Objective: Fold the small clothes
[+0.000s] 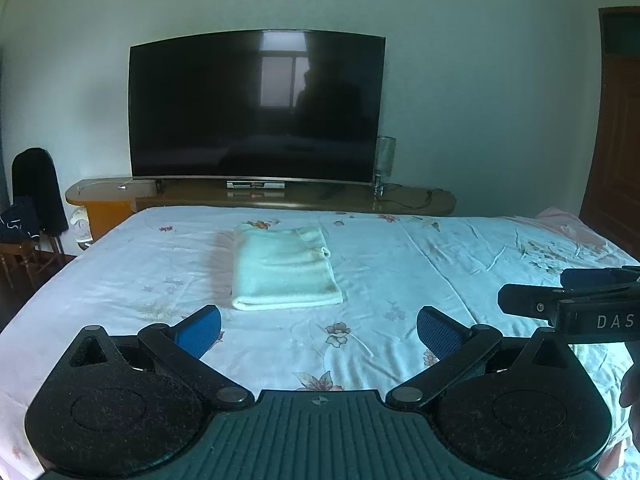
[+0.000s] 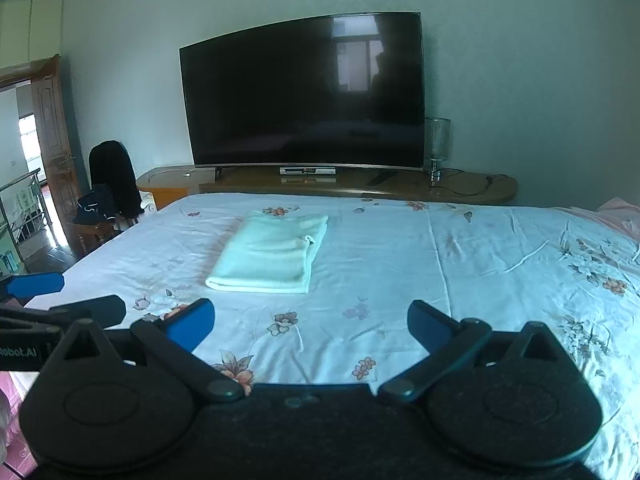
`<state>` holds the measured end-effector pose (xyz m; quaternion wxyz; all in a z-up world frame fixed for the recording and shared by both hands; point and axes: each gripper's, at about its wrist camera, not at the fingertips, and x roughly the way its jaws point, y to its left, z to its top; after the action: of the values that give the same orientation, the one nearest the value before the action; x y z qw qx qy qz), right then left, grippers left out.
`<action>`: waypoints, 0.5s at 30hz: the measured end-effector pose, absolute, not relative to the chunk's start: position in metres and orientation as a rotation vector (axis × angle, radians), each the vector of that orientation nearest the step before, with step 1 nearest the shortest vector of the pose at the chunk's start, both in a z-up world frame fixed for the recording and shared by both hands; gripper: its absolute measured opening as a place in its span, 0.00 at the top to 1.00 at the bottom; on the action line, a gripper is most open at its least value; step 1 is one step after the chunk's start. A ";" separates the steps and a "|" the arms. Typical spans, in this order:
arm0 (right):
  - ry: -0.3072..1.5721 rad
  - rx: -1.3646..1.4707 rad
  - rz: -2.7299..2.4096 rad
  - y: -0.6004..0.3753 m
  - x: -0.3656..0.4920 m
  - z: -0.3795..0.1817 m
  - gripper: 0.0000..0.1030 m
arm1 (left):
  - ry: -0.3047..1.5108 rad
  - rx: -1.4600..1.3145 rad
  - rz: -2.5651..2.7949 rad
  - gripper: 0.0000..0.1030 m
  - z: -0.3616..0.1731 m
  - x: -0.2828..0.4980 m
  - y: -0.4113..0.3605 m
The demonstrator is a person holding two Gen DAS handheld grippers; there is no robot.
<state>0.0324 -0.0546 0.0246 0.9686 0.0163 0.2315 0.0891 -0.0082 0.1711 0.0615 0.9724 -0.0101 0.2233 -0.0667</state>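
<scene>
Cloth (image 1: pixel 286 266), pale green and already folded into a thick rectangle, is seen lying flat on the bed (image 1: pixel 420 264), toward the middle and a little left, well beyond both tools. Nearest the cameras, the left gripper (image 1: pixel 319 334) is held low over the near edge of the bed with its blue-padded fingers (image 1: pixel 204 330) spread wide and nothing between them. The right gripper (image 2: pixel 311 328) is carried just to its right, likewise wide open and empty (its side profile is caught at the right edge of the left wrist view). Nothing is touched by either tool.

Farther on, the cloth is judged to be light, soft and limp, with terry-like pile that should not slip between the pads; the layers may slide apart if only the top one is caught. A hold at the two near corners, through the rounded near fold, is suggested for any further fold.

Beyond the bed a television (image 2: pixel 304 96) is stood on a low wooden stand (image 2: pixel 460 186), with a glass lamp (image 2: pixel 437 144) at its right.
</scene>
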 end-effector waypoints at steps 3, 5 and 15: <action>0.470 0.036 0.185 -0.056 0.034 0.025 0.00 | 0.450 -0.017 -0.139 0.00 0.062 -0.007 0.171; 0.467 0.031 0.184 -0.055 0.035 0.025 0.00 | 0.451 -0.014 -0.135 0.00 0.062 -0.007 0.171; 0.465 0.028 0.193 -0.060 0.037 0.026 0.00 | 0.442 -0.014 -0.138 0.00 0.064 -0.004 0.172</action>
<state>0.0366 -0.0597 0.0265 0.9683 0.0138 0.2301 0.0957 -0.0042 0.1717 0.0642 0.9733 -0.0070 0.2191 -0.0686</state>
